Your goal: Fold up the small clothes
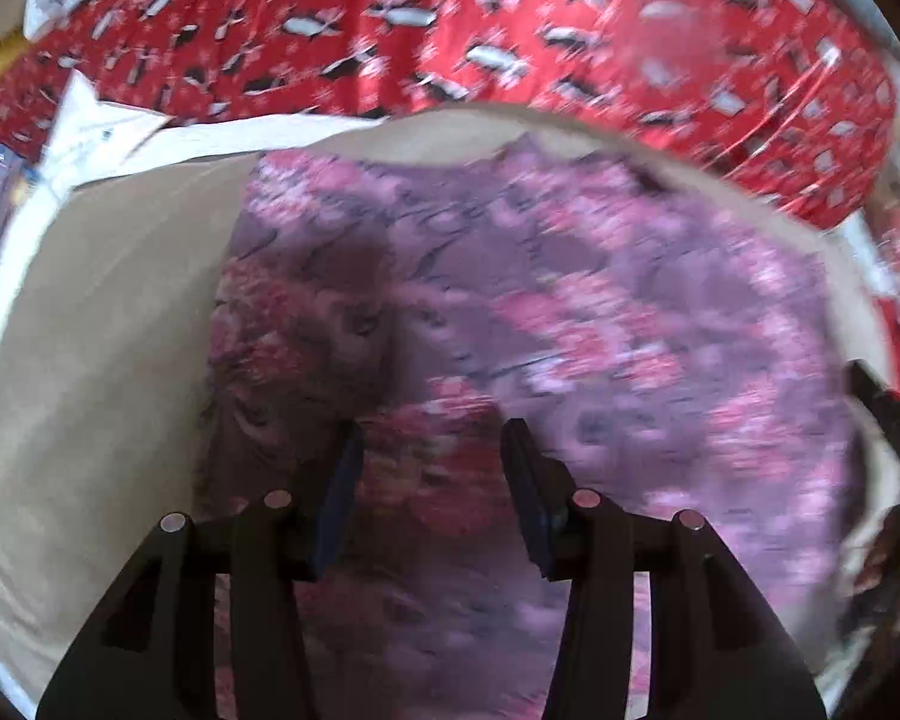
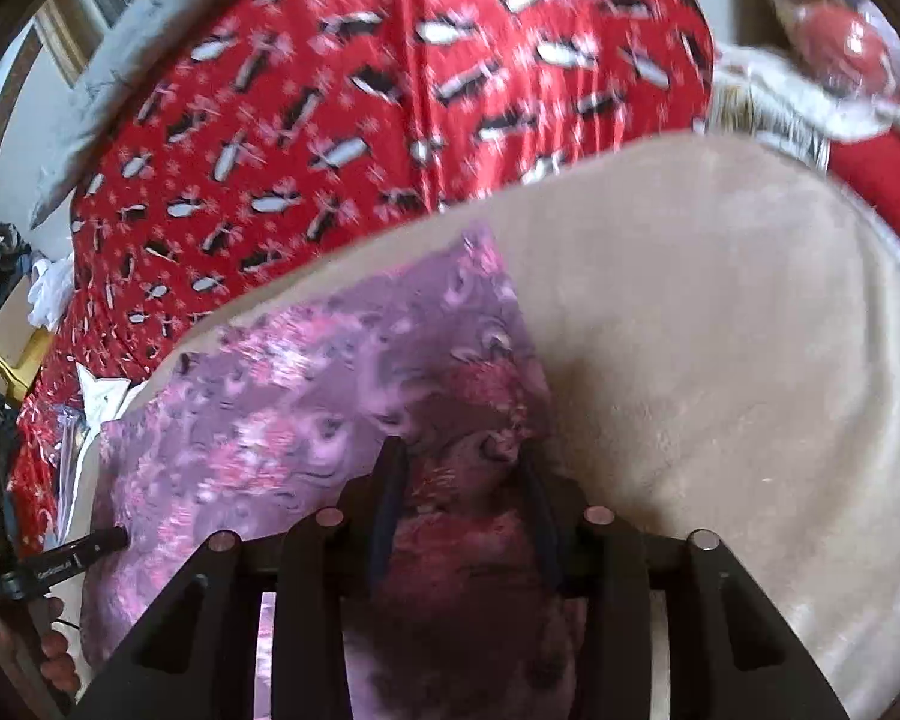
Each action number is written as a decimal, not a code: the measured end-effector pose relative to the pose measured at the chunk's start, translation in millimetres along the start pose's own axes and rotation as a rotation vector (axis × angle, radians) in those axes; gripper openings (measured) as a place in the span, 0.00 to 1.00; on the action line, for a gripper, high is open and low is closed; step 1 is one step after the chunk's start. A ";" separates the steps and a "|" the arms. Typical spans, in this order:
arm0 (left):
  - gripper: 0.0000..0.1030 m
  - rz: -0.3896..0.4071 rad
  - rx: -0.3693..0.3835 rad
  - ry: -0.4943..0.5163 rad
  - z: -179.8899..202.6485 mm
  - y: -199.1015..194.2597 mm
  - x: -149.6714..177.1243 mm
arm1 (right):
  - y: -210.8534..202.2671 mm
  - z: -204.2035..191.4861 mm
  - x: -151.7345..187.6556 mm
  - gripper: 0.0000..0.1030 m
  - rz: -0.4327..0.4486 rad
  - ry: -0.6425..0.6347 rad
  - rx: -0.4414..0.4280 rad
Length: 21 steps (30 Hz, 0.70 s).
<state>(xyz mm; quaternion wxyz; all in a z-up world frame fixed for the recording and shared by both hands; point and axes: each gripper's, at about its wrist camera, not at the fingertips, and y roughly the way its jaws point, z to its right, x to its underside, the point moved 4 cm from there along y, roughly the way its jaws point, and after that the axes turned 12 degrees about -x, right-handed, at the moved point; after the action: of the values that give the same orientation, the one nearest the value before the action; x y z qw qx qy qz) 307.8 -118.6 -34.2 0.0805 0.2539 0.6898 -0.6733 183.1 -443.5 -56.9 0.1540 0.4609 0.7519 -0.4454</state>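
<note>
A small purple and pink patterned garment (image 1: 570, 312) lies spread on a beige towel-like surface (image 1: 102, 348). My left gripper (image 1: 432, 432) is open, its fingers apart over the garment's near edge, with cloth between and below them. In the right wrist view the same garment (image 2: 282, 396) lies to the left on the beige surface (image 2: 720, 330). My right gripper (image 2: 459, 456) is open over the garment's right near corner, with cloth between the fingers. The left gripper's tip (image 2: 99, 543) shows at the garment's left edge. Both views are blurred by motion.
A red cloth with a black-and-white penguin pattern (image 1: 450, 42) (image 2: 360, 120) lies behind the beige surface. White paper or fabric (image 1: 108, 132) sits at its left edge. Piled clothes and a cardboard box (image 2: 6, 324) stand far left. A red and white object (image 2: 840, 54) lies far right.
</note>
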 end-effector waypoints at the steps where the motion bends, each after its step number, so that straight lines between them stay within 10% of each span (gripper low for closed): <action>1: 0.45 0.002 0.040 -0.015 1.3 -6.3 -2.9 | -5.7 -13.7 -1.0 0.40 0.025 -0.034 -0.042; 10: 0.45 -0.055 0.030 -0.031 -0.5 35.5 -4.3 | 32.5 -69.8 36.4 0.38 -0.100 -0.216 -0.068; 21: 0.45 -0.035 0.172 -0.167 -53.8 -9.8 10.9 | -5.9 -70.9 39.8 0.38 0.025 -0.213 0.004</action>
<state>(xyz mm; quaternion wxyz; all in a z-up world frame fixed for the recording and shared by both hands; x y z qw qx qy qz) 306.4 -63.5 -26.1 0.1038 0.1911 0.6245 -0.7502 169.9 -364.9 -39.9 0.2380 0.4206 0.7246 -0.4914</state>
